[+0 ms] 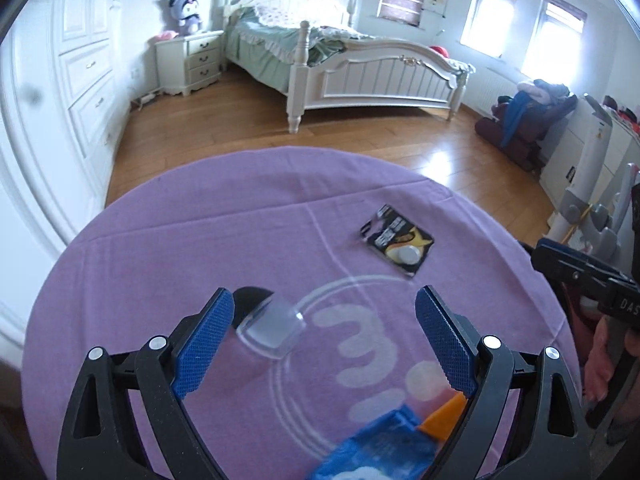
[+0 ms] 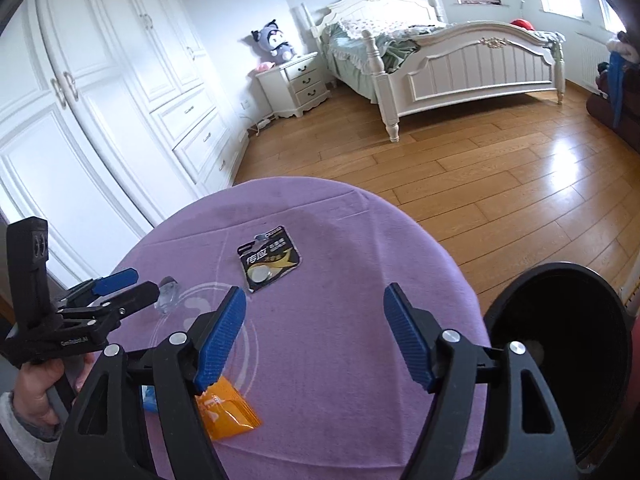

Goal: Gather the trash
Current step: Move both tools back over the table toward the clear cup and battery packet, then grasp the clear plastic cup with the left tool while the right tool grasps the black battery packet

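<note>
A round table with a purple cloth (image 1: 160, 248) (image 2: 360, 280) holds the trash. A clear plastic cap (image 1: 272, 330) (image 2: 168, 300) lies just right of my left gripper's left finger. A black coin-battery card (image 1: 398, 240) (image 2: 270, 262) lies farther out. An orange wrapper (image 1: 446, 414) (image 2: 230, 410) and a blue wrapper (image 1: 380, 448) lie at the near edge. My left gripper (image 1: 324, 320) (image 2: 120, 284) is open and empty above the cap. My right gripper (image 2: 314, 320) is open and empty above the cloth, the orange wrapper under its left finger.
A black round bin (image 2: 560, 352) stands at the table's right side. Beyond are a wooden floor (image 2: 480, 168), a white bed (image 1: 360, 64), a nightstand (image 1: 192, 60), white wardrobes (image 2: 100, 100) and a chair piled with clothes (image 1: 532, 116).
</note>
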